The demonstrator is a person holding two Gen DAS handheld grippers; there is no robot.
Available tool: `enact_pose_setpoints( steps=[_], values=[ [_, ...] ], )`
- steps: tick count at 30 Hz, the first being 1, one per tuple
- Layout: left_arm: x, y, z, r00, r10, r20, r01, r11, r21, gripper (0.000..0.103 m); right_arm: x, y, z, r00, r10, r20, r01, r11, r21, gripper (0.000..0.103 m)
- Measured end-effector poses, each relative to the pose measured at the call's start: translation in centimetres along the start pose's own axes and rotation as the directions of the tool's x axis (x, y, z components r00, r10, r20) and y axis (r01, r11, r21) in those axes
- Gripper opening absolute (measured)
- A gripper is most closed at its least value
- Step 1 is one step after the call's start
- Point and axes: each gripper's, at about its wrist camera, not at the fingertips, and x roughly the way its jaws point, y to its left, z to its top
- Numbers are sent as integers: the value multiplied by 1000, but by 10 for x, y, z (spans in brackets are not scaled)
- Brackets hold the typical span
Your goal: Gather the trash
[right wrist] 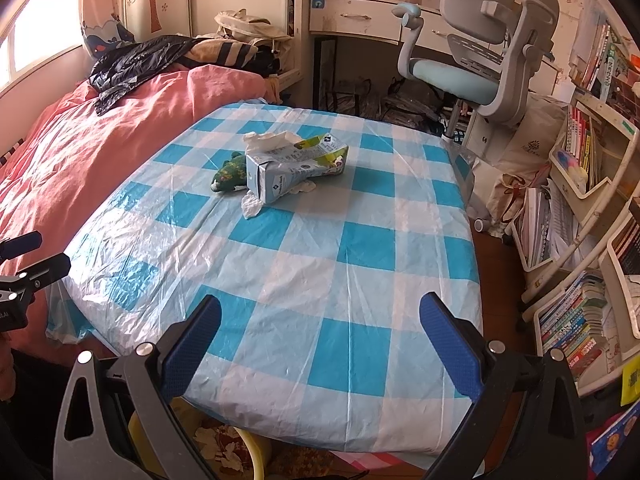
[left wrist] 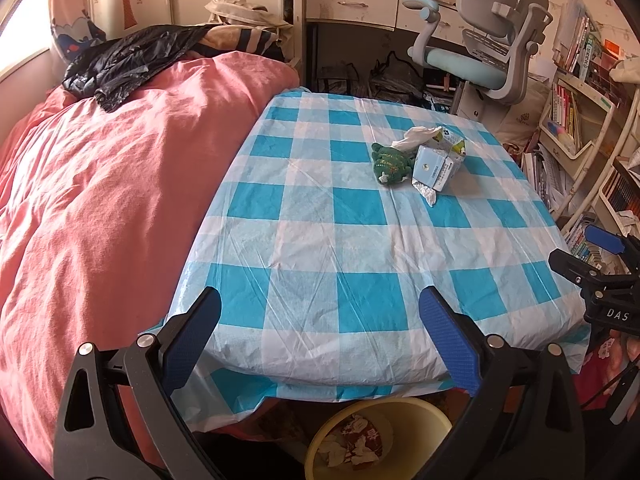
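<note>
A crushed milk carton (left wrist: 436, 164) (right wrist: 292, 168) lies on the blue-and-white checked table (left wrist: 320, 248) (right wrist: 304, 256), toward its far side. Crumpled white tissue (left wrist: 416, 136) (right wrist: 268, 140) sits behind it and another piece (left wrist: 426, 192) (right wrist: 252, 206) in front. A green plush toy (left wrist: 390, 162) (right wrist: 228, 174) lies against the carton's left. My left gripper (left wrist: 320, 332) is open and empty over the near table edge. My right gripper (right wrist: 320, 336) is open and empty over the near edge too; it shows at the right edge of the left wrist view (left wrist: 600, 276).
A yellow bin (left wrist: 380, 440) (right wrist: 240, 452) with trash in it stands on the floor under the near table edge. A bed with a pink duvet (left wrist: 100, 200) (right wrist: 80, 152) adjoins the table's left. An office chair (left wrist: 480, 48) (right wrist: 480, 52) and bookshelves (right wrist: 580, 200) stand behind and right.
</note>
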Motion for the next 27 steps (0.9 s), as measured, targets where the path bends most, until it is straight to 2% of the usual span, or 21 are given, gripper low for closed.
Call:
enact_pose_setpoints(
  steps=[27],
  values=[
    [-3, 1, 2, 1000, -8, 0, 8, 1000, -4, 96, 3, 6, -1, 1000, -6, -16, 6, 1000, -24, 95]
  ],
)
